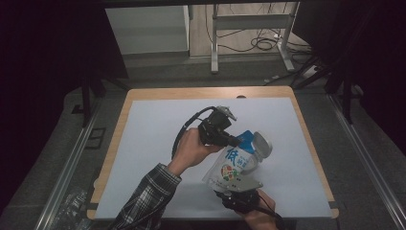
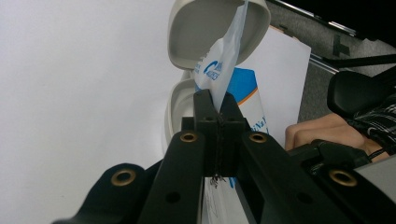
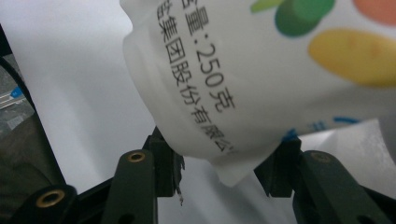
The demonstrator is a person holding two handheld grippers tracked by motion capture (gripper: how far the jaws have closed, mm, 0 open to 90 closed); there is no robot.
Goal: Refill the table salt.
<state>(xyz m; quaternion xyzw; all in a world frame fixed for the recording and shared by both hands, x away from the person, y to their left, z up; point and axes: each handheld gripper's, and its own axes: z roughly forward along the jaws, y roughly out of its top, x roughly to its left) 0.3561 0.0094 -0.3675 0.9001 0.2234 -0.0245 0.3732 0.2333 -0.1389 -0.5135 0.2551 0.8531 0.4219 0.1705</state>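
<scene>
A white and blue pouch (image 1: 232, 163) with coloured fruit print and Chinese characters hangs tilted above the white mat (image 1: 153, 139). My left gripper (image 1: 238, 142) is shut on the pouch's top edge (image 2: 224, 60), its jaws (image 2: 215, 100) pinched together on the thin film. Near the table's front edge, my right gripper (image 1: 233, 184) stands open with the pouch's bottom corner (image 3: 233, 177) between its jaws (image 3: 224, 163); gaps show on both sides of that corner. An open white hinged case (image 1: 262, 143) lies just behind the pouch's top (image 2: 205, 23).
The mat covers a wooden table (image 1: 119, 129), and bare mat stretches to the left and far side. A crumpled plastic bag (image 1: 72, 206) lies on the floor at the lower left. A desk frame (image 1: 249, 28) and cables stand beyond the table.
</scene>
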